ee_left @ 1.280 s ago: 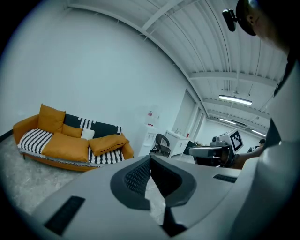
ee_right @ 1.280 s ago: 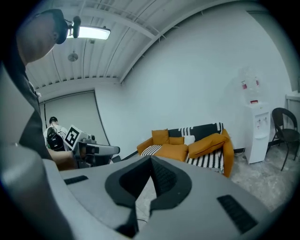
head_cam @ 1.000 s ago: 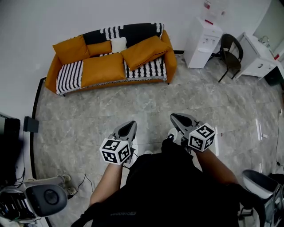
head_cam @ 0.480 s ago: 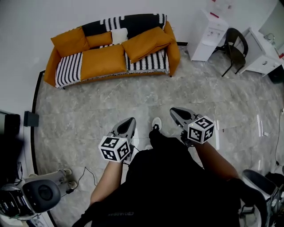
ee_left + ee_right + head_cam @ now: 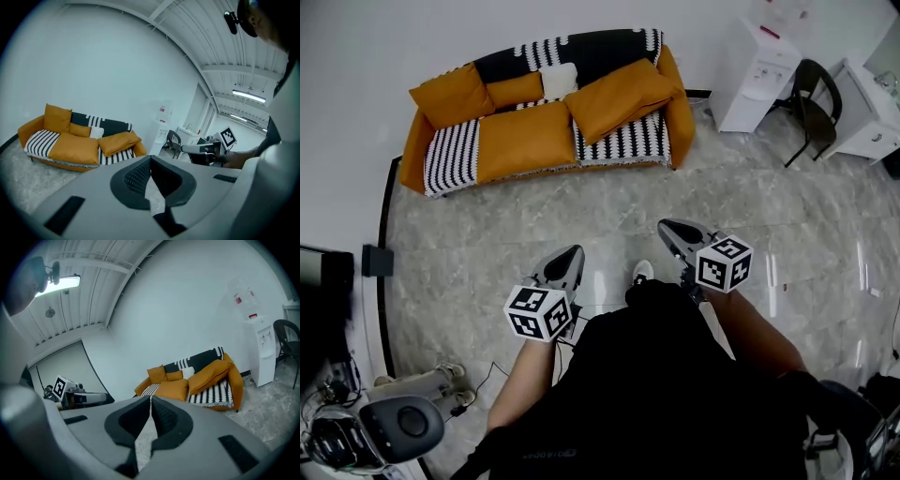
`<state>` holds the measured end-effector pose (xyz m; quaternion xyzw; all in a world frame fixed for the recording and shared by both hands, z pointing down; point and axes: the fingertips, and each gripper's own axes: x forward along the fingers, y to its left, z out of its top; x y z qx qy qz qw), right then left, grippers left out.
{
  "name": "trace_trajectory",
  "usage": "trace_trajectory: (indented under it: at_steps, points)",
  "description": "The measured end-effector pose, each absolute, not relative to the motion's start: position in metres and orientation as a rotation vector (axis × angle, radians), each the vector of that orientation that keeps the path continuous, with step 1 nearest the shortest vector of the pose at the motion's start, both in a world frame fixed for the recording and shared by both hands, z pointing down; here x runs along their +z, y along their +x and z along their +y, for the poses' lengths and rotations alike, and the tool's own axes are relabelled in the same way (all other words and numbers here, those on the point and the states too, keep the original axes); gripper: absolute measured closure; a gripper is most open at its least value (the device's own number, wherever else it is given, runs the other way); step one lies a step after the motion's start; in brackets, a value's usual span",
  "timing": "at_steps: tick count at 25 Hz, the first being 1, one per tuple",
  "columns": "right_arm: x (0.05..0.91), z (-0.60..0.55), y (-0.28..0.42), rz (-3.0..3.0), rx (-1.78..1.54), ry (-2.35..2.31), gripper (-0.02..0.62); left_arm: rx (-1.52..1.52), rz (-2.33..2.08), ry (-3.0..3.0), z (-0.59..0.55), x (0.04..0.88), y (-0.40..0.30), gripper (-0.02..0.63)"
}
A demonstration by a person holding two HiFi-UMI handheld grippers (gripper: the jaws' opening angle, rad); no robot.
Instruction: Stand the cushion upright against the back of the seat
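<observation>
An orange sofa (image 5: 680,112) with a black-and-white striped throw stands against the far wall. One big orange cushion (image 5: 523,141) lies flat on the seat's middle. Another big orange cushion (image 5: 622,97) lies tilted on the right end. Smaller orange cushions and a white one lean on the backrest. My left gripper (image 5: 573,253) and right gripper (image 5: 667,228) hang over the floor well short of the sofa, both shut and empty. The left gripper view shows the left gripper (image 5: 150,161) with its pads together and the sofa (image 5: 79,140) beyond. The right gripper (image 5: 151,401) likewise points at the sofa (image 5: 192,380).
A white water dispenser (image 5: 754,75), a dark chair (image 5: 814,103) and a white desk (image 5: 872,112) stand right of the sofa. A grey machine (image 5: 394,427) with cables sits at the lower left on the marble floor. The person's shoe (image 5: 643,272) shows between the grippers.
The sofa has come lower and nearer in the head view as the person steps towards it. Both grippers have moved forward, still shut.
</observation>
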<state>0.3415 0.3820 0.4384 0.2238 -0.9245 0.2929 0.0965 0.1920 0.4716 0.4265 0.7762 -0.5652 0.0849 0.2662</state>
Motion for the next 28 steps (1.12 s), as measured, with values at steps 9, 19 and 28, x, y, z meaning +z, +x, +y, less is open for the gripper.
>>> trace_trajectory:
  at_steps: [9, 19, 28]
  points:
    - [0.416, 0.285, 0.336, -2.809, 0.82, 0.709, 0.558, 0.229, -1.516, 2.091, 0.375, 0.418, 0.181, 0.592]
    - [0.432, 0.225, 0.361, -2.759, 0.828, 0.785, 0.558, 0.223, -1.502, 2.127, 0.298, 0.416, 0.186, 0.592]
    - [0.44, 0.202, 0.34, -2.736, 0.836, 0.762, 0.558, 0.217, -1.485, 2.073, 0.279, 0.436, 0.167, 0.592]
